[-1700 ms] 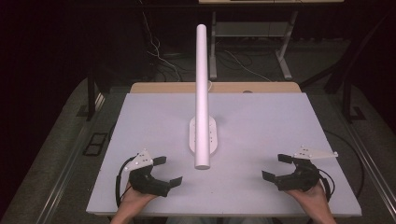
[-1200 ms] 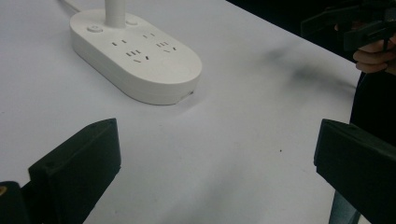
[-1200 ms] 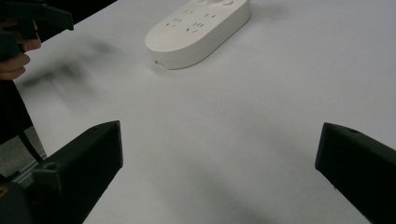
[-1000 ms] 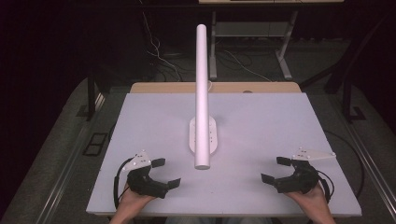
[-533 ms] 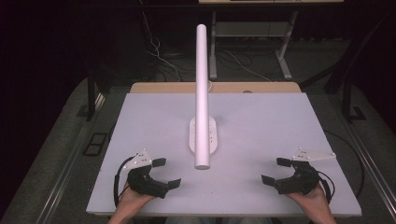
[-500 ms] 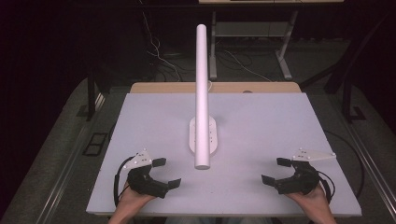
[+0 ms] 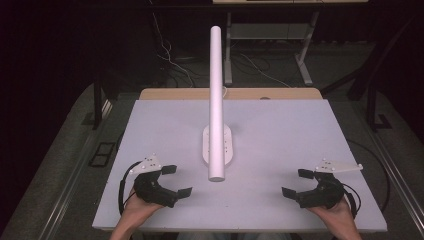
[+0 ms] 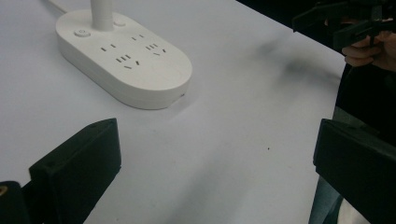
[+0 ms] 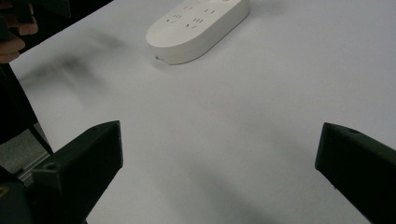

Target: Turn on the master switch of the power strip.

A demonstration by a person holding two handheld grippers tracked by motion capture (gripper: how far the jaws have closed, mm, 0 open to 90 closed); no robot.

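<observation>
Both grippers low at the near edge of the surface (image 7: 280, 125), well apart from each other: left gripper (image 7: 172, 181) at the near left, right gripper (image 7: 299, 183) at the near right. Jaws of each spread wide, holding nothing.

Power strip (image 7: 217, 145) flat at mid-surface, between the two grippers and farther out, well apart from both. Sockets and a round button face up in the left gripper view (image 8: 122, 56). White pole (image 7: 216, 100) upright from the strip's far end, its foot just by the button.

Risks, judged from here:
- Reaching in from either side with jaws this wide: likely to clip the pole and tilt or drag the whole strip.
- Pinching the strip's low, rounded edge: smooth plastic, little for the jaws to bite on, so apt to slip out or skid across the slick surface instead of lifting.
- Pushing from one side alone: strip apt to pivot rather than slide straight, with the cord at its far end tugging back.
- Brushing the button in passing: could switch it unintentionally.
- Both grippers closing on the middle at once: could knock jaws together over the strip.
</observation>
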